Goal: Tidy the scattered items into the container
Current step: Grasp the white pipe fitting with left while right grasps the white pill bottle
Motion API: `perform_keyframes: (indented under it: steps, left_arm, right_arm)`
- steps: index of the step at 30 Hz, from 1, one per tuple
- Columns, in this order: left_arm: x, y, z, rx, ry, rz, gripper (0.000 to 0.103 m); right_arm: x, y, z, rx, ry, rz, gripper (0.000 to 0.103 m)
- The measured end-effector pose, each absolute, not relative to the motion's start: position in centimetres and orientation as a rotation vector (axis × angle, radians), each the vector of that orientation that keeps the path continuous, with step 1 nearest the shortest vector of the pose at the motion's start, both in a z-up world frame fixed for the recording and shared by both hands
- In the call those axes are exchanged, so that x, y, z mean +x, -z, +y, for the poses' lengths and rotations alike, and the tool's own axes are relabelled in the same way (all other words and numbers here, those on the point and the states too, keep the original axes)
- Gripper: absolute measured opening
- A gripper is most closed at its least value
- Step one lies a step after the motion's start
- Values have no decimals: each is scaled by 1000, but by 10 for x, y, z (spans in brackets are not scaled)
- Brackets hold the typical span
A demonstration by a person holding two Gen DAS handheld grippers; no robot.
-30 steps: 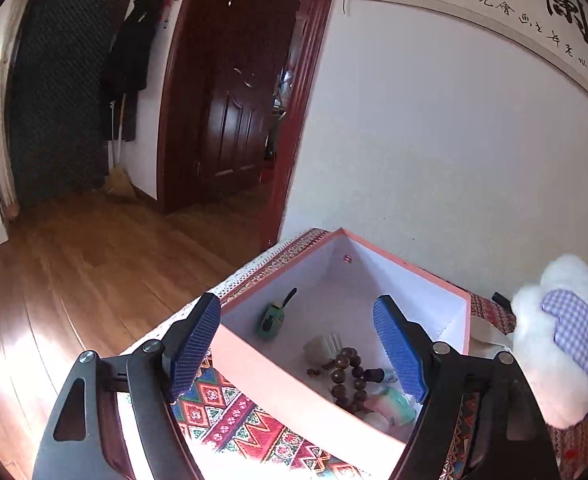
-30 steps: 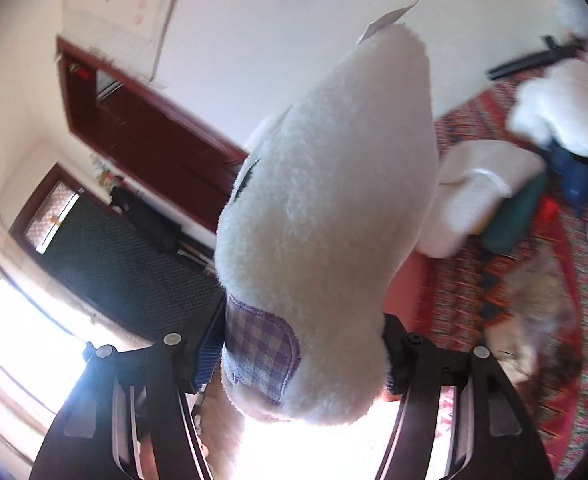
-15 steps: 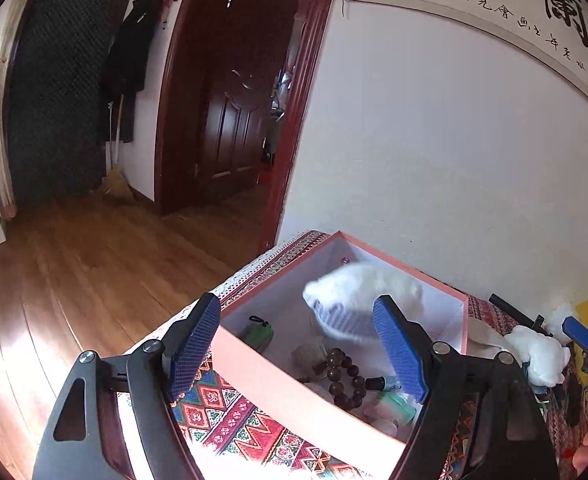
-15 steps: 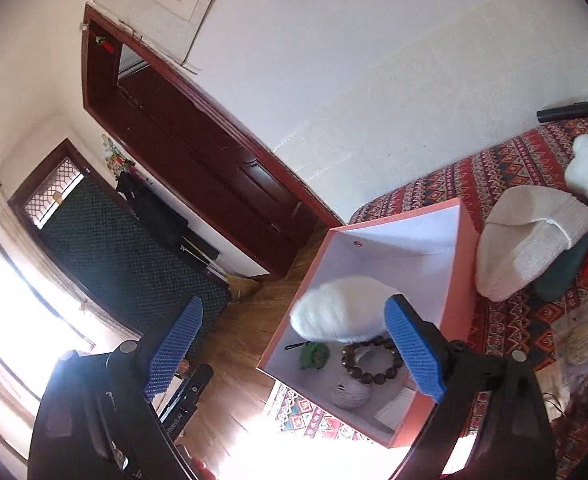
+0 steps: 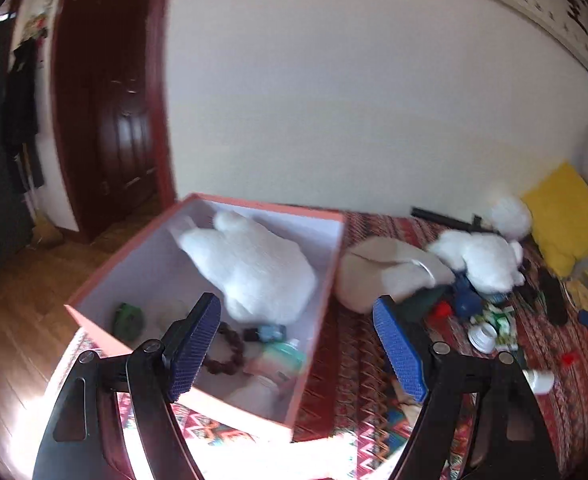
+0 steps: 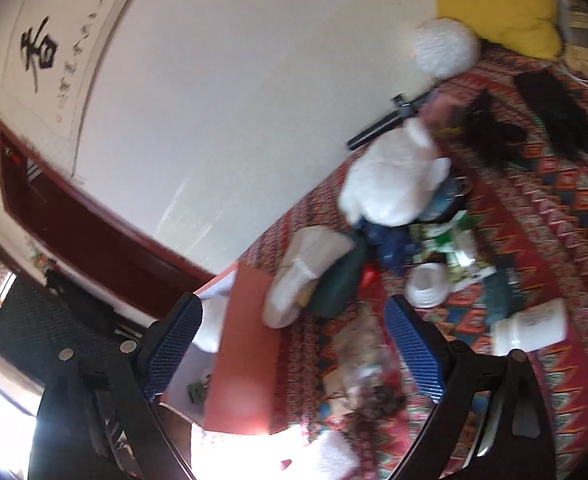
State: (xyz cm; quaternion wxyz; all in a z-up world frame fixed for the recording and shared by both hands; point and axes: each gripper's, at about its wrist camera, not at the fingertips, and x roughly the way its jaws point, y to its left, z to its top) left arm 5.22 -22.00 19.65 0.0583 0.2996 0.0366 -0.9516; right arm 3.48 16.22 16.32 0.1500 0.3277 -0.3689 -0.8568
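White and fluffy, the plush toy [image 5: 254, 268] that my right gripper [image 6: 294, 352] clutched a second ago now lies inside the pink rectangular cardboard box [image 5: 317, 320], atop a brown bead bracelet [image 5: 230, 352] and a small green trinket [image 5: 129, 319]. Both grippers are empty, jaws spread wide; my left gripper [image 5: 297, 348] hovers over the box's near right corner. That drop finishes one item. Plenty remains to the right of the box on the red patterned woven cloth [image 6: 533, 216]: a cream knitted hat [image 5: 385, 272] just beside the box wall, a second white plush toy [image 6: 393, 188] beyond it, a white plastic bottle [image 6: 529, 328] and a white round lid [image 6: 427, 288]. I judge the hat the easiest next pick.
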Motion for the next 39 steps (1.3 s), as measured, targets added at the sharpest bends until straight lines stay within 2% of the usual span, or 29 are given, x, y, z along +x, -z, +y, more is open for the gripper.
perform_keyframes:
  steps: [5,7,9,12,14,19,20,21,28,32,36,37,38,39]
  left_arm:
    - [26,-140,-99,1243,3020,-64,79]
    - [24,-117,-43,1376,3051,-198,79]
    - [24,-96,3,1471,3059,-355,78]
    - [23,-80,44,1488,3030,-504,79]
    - [15,-76,47,1520,3020,-452,79]
    - [-9,-67,21,1601,2983,-110,78]
    - [-13,-64,19,1605,2973,-81,79]
    - [-17,-62,19,1605,2967,-78,78]
    - [-62,-44,36,1598,2992,-93,79]
    - [-98,-25,50,1610,2963,-160,79]
    - [-131,-15,59,1586,2974,-201,78]
    - [-136,-15,59,1583,2980,-193,73]
    - [-139,-15,57,1586,2975,-180,62]
    - [-139,-16,56,1588,2970,-169,62]
  right_arm:
    - [35,-105,247,1309,2464,-1208,93]
    - [27,-87,258,1445,2428,-1115,93]
    - [22,-78,255,1539,2489,-939,93]
    - [12,-66,235,1602,2493,-724,94]
    - [5,-57,222,1617,2477,-653,97]
    - [-14,-33,194,1692,2537,-346,98]
    - [-18,-24,193,1737,2533,-303,97]
    - [-22,-15,195,1763,2510,-288,87]
    - [-28,-23,246,1586,2504,-608,86]
    - [-27,-22,275,1531,2418,-818,86]
    - [-28,-17,291,1543,2383,-888,86]
    - [-28,-15,294,1545,2380,-894,86]
    - [-29,-15,296,1548,2377,-898,86]
    - [-30,-17,297,1550,2375,-902,86]
